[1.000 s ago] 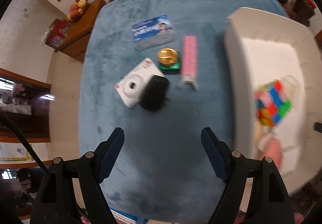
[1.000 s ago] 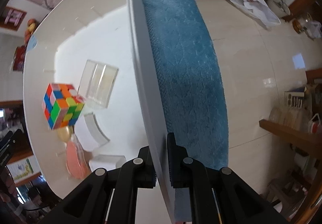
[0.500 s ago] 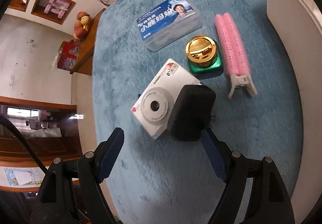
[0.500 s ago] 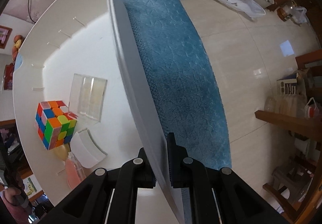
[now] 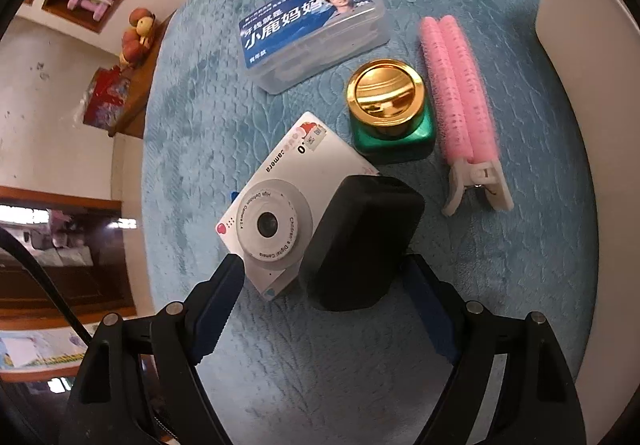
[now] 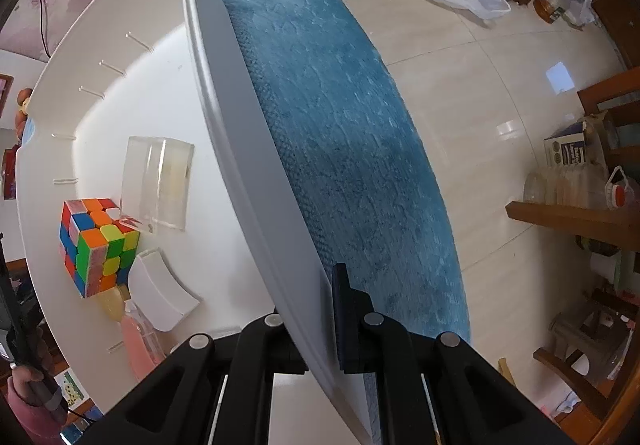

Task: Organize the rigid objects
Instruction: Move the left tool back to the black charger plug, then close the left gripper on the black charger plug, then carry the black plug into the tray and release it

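The left gripper (image 5: 320,277) is hanging with its jaws spread wide, a black box-shaped object (image 5: 360,241) lying between the blue fingertips (image 5: 218,297) untouched, overlapping a white children's camera (image 5: 288,201) on the blue cloth (image 5: 500,285). Only this view is showing the green gold-lidded jar (image 5: 390,113), pink hair clip (image 5: 460,93) and blue-labelled box (image 5: 312,25) beyond. The right gripper (image 6: 316,309) is clamping the white bin's wall (image 6: 248,181); only its camera is showing the Rubik's cube (image 6: 96,241) inside.

camera (image 5: 280,205) corner under black case (image 5: 360,241)
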Tool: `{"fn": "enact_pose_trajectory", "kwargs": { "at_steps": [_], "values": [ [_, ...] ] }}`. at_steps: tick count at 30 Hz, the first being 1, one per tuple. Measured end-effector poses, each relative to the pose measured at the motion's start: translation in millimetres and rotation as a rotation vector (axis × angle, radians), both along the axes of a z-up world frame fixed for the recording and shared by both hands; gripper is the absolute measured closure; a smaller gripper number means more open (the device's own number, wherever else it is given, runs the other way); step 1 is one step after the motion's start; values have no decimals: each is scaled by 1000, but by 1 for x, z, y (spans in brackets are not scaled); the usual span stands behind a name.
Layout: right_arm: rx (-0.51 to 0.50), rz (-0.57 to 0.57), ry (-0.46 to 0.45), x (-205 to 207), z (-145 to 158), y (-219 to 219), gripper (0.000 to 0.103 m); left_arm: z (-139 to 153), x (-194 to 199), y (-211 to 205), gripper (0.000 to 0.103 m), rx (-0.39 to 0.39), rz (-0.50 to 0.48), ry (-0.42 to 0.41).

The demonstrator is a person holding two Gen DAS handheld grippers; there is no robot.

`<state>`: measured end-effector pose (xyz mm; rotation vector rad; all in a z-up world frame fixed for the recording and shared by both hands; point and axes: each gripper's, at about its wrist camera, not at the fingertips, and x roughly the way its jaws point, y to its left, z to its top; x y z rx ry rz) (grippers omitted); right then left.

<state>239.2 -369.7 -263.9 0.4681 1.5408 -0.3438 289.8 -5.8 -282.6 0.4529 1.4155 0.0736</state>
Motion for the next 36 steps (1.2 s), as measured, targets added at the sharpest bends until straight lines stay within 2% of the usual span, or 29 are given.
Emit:
{"fn": "enact_pose_trajectory", "kwargs": {
  "at_steps": [5, 11, 16, 20, 26, 31, 36],
  "values": [
    [-12, -9, -5, -4, 1, 1, 94, 0, 5, 13, 21, -89, 63, 25],
    [-25, -14, -7, -5, 5, 7, 94, 3, 1, 4, 29, -67, 23, 19],
    [-15, -22, -10, -6, 8, 6, 94, 9, 0, 6, 44, -90, 33, 14],
    [-13, -18, -10, -6, 10, 5, 94, 11, -1, 6, 57, -75, 2, 7],
    [-7, -5, -23, -6, 14, 4, 94, 13, -3, 7, 57, -113, 19, 8],
    [-4, 11, -28, -6, 18, 4, 94, 18, -1, 15, 57, -197, 76, 27],
    [-4, 35, -33, -7, 23, 6, 94, 25, -9, 15, 57, -249, 95, 34]
  ]
}}
